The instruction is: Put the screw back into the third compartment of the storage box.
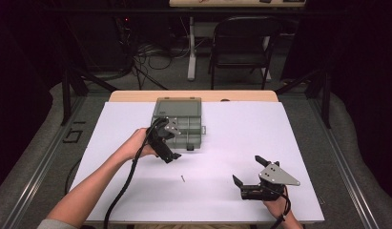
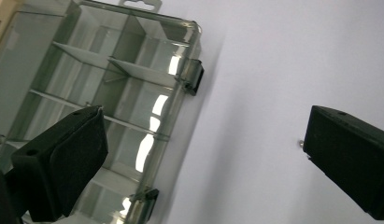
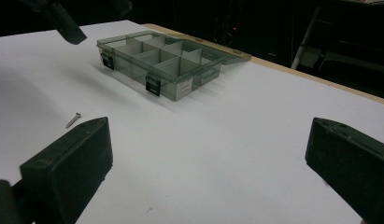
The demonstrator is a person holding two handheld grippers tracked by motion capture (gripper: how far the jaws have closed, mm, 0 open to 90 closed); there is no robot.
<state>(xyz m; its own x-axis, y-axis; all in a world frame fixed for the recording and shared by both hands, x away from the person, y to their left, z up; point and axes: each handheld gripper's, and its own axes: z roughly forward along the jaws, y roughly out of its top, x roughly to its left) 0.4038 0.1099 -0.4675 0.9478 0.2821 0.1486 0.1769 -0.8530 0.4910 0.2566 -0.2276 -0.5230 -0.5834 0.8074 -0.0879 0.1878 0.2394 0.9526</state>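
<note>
A small screw [image 1: 182, 179] lies on the white table [image 1: 241, 129], between the two grippers. A clear grey compartment box [image 1: 181, 128] stands at the back centre, its lid [image 1: 178, 105] laid open behind it; the compartments look empty. My left gripper [image 1: 171, 147] is open at the box's front left corner. In the left gripper view [image 2: 203, 135] one jaw hangs over the box [image 2: 119, 93] and the other beside the screw [image 2: 302, 143]. My right gripper [image 1: 249, 171] stands open near the front right, empty [image 3: 208, 140], facing the screw [image 3: 73, 120] and box [image 3: 166, 63].
A folding chair [image 1: 243, 43], a table leg [image 1: 191, 47] and loose cables [image 1: 150, 57] are on the floor beyond the table. A wooden edge [image 1: 193, 95] runs along the table's far side. Metal rails [image 1: 41, 157] flank the table.
</note>
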